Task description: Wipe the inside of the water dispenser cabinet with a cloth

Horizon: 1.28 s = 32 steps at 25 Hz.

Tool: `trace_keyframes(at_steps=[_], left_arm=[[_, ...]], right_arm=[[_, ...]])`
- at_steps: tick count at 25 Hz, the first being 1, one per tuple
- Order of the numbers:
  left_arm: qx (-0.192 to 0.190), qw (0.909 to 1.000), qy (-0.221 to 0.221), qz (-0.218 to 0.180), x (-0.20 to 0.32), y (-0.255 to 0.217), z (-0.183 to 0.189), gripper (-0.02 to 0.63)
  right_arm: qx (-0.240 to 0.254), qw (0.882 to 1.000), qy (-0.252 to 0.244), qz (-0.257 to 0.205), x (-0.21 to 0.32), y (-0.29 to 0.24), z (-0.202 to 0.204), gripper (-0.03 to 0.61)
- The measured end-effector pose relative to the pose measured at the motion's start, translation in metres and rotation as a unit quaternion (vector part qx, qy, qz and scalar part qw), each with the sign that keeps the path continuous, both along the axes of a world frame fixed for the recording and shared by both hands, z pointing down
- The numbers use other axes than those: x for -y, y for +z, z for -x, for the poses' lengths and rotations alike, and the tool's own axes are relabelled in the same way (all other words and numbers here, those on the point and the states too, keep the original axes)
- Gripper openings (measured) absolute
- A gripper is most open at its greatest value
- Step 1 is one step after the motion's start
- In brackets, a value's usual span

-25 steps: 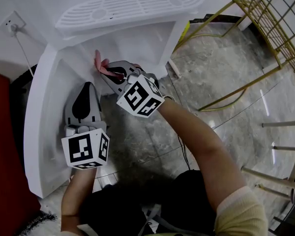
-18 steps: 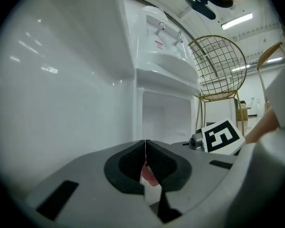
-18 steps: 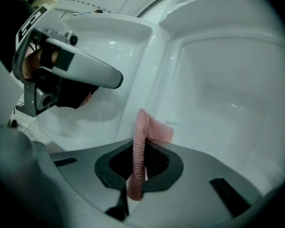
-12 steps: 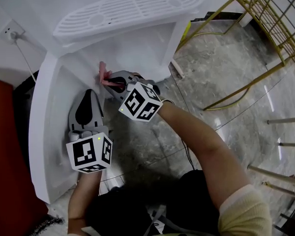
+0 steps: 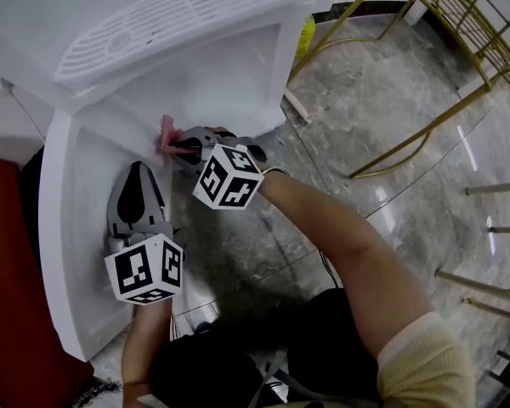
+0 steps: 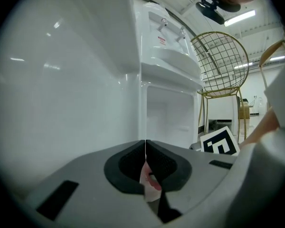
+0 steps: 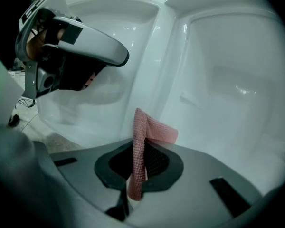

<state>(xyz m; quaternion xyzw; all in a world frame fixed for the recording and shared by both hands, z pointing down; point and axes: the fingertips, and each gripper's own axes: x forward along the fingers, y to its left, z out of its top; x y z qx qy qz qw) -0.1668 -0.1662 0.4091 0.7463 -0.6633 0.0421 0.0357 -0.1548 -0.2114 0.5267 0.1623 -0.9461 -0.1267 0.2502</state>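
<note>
Grey marble floor (image 5: 382, 109) is lying open from 2 to 5 o'clock, with a gold wire chair (image 5: 459, 32) edging it at 1 o'clock. White water dispenser (image 5: 153, 24) is standing at 11 o'clock with its cabinet (image 5: 229, 83) gaping and its door (image 5: 59, 228) hanging open toward 9 o'clock. Right gripper (image 5: 178, 145) is clenching the pink cloth (image 5: 165, 131) at the cabinet's left edge. Left gripper (image 5: 138, 170) is hovering beside the door's inner face, its jaws pressed together on nothing.

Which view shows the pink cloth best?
The right gripper view: the cloth stands clamped in the right hand-held gripper, weave visible. Head view shows only its small pink tip; left gripper view, nothing certain.
</note>
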Motion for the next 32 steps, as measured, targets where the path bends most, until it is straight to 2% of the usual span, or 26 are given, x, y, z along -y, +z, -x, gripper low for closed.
trace_keyframes(at_steps=[8, 13, 25, 28, 32], left_arm=[[0.006, 1.0000, 0.000, 0.000, 0.002, -0.001, -0.001, 0.015], [0.010, 0.9999, -0.002, 0.002, 0.001, -0.001, 0.000, 0.015], [0.006, 1.0000, -0.004, -0.001, 0.002, -0.001, -0.001, 0.015], [0.006, 1.0000, -0.001, -0.003, 0.002, -0.003, -0.002, 0.015], [-0.002, 1.0000, -0.004, -0.008, 0.003, -0.004, -0.001, 0.015]], right_arm=[[-0.026, 1.000, -0.004, -0.002, -0.003, 0.014, 0.003, 0.026], [-0.023, 1.000, 0.004, 0.009, -0.003, 0.016, 0.000, 0.026], [-0.033, 0.998, 0.053, 0.005, 0.014, 0.018, -0.016, 0.027], [-0.006, 0.997, 0.081, -0.005, 0.024, 0.004, -0.025, 0.028], [0.068, 0.988, 0.141, -0.007, 0.050, -0.031, -0.041, 0.028]])
